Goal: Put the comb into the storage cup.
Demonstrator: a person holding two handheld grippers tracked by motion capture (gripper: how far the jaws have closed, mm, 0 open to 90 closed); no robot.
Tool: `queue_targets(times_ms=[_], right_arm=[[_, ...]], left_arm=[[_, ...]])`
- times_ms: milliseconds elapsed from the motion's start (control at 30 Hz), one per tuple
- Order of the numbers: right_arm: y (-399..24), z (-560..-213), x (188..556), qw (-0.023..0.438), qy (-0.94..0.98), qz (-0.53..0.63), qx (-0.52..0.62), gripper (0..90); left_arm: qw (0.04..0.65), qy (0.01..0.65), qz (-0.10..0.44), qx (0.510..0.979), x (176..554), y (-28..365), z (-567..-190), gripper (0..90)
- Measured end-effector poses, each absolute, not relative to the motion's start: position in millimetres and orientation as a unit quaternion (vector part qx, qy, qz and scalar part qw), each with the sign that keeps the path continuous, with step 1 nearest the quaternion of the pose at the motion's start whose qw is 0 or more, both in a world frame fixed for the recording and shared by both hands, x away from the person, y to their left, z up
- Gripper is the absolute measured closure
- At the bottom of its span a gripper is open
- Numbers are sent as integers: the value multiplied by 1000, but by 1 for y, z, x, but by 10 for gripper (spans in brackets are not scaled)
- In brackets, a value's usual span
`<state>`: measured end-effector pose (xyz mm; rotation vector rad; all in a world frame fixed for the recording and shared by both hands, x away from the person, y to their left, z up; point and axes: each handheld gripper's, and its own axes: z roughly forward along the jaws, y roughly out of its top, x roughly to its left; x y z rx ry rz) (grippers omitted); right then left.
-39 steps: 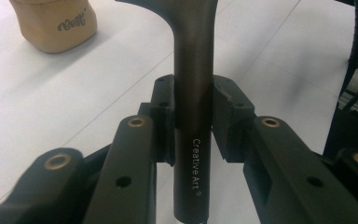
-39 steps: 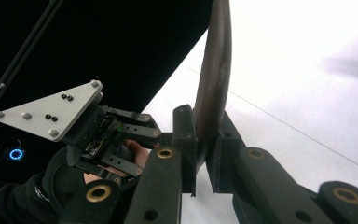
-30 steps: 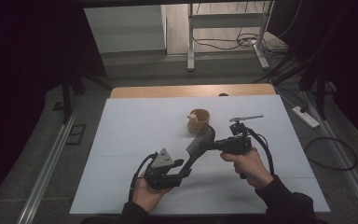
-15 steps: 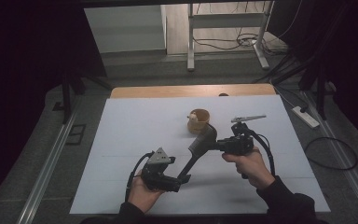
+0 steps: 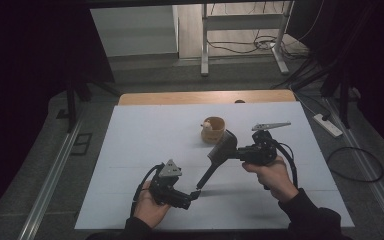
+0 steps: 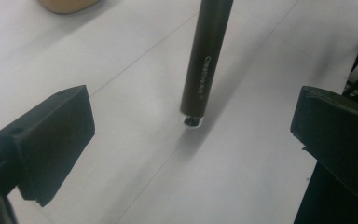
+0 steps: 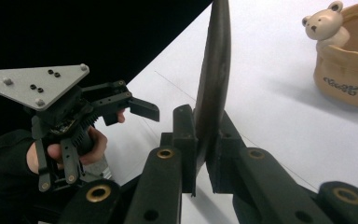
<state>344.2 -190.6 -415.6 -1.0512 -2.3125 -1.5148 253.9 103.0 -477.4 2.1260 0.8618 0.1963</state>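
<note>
Right gripper [image 5: 232,148]: level, clamped on hairbrush [image 5: 217,155] head. Left gripper [image 5: 194,195]: jaws just opened, apart, handle tip at 12 o'clock. Bristles hidden.

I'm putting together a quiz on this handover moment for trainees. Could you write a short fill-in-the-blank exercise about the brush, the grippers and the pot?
1. The right gripper is shut on the head of the dark ____.
2. The left gripper has just been opening; its jaws stand ____, clear of the brush's handle.
3. The tan pot has a small ____ figure on its rim.
4. The handle's tip points down at the white ____.

Missing words: brush; open; bear; table
</note>
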Motion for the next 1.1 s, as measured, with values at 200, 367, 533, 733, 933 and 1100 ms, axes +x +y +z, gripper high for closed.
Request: queue_targets(times_ms=[200,367,533,733,933,1100], right_arm=[[-193,-414,345,86,-778,-512,-355,835],[-197,-411,345,82,-775,-516,-357,835],[-199,-407,345,74,-774,-518,-357,835],[-202,-404,346,66,-773,-520,-357,835],[-205,-401,347,60,-770,-522,-361,835],[-207,-399,348,55,-769,-524,-363,835]], left_arm=[[419,351,74,834,252,113,-476,1],[425,358,67,829,252,123,-475,2],[419,361,67,830,250,128,-474,0],[419,367,67,828,247,135,-473,0],[424,380,66,820,245,145,-473,0],[423,387,67,817,241,152,-473,1]])
